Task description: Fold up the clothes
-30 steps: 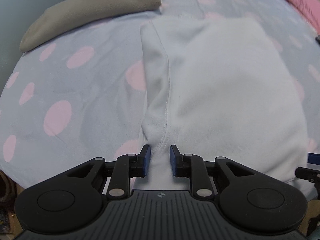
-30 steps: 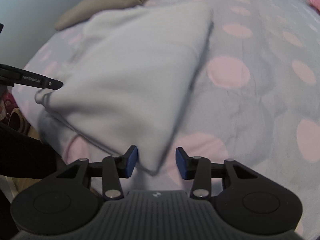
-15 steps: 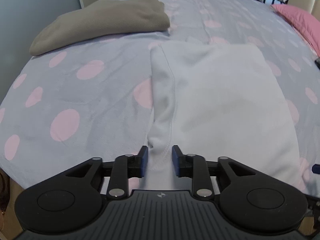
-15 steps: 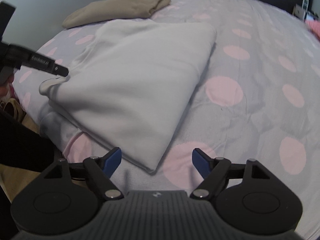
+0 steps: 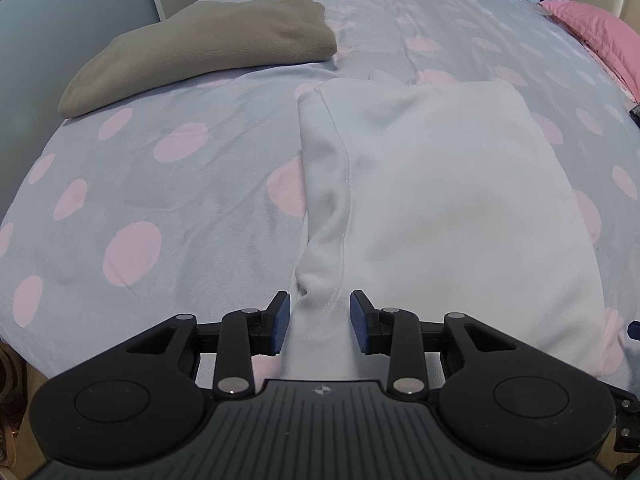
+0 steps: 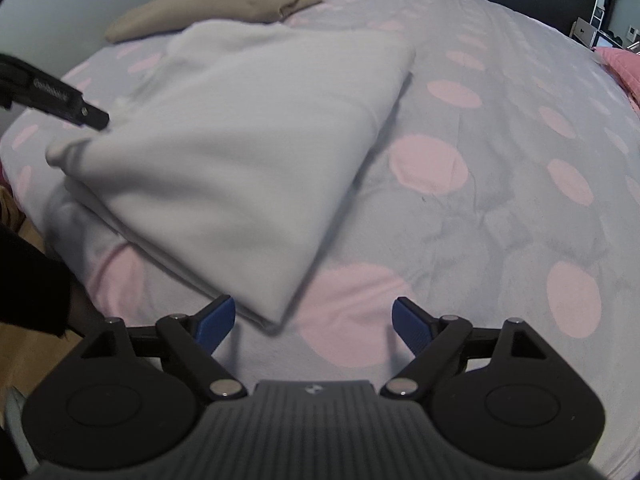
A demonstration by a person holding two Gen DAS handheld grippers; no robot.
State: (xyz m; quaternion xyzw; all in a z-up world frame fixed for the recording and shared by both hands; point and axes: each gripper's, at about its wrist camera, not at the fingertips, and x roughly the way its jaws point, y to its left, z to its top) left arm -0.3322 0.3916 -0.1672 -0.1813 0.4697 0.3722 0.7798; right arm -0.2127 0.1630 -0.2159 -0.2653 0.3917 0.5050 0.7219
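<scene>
Since a second ago our right gripper (image 6: pixel 310 320) has let go of the white garment (image 6: pixel 256 152); its jaws are opening. Our left gripper (image 5: pixel 319 322) stands released, the seam between its pads untouched.

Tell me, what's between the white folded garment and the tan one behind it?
Only bare dotted bedspread separates the white garment from the tan garment, seen in the left wrist view.

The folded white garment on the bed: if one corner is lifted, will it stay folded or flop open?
The white garment would probably flop open: it looks like soft fleece, its stacked layers sagging at the near edge. It likely weighs little for its bulk. It probably would not slide freely, since the dotted bedspread under it looks plush too.
</scene>
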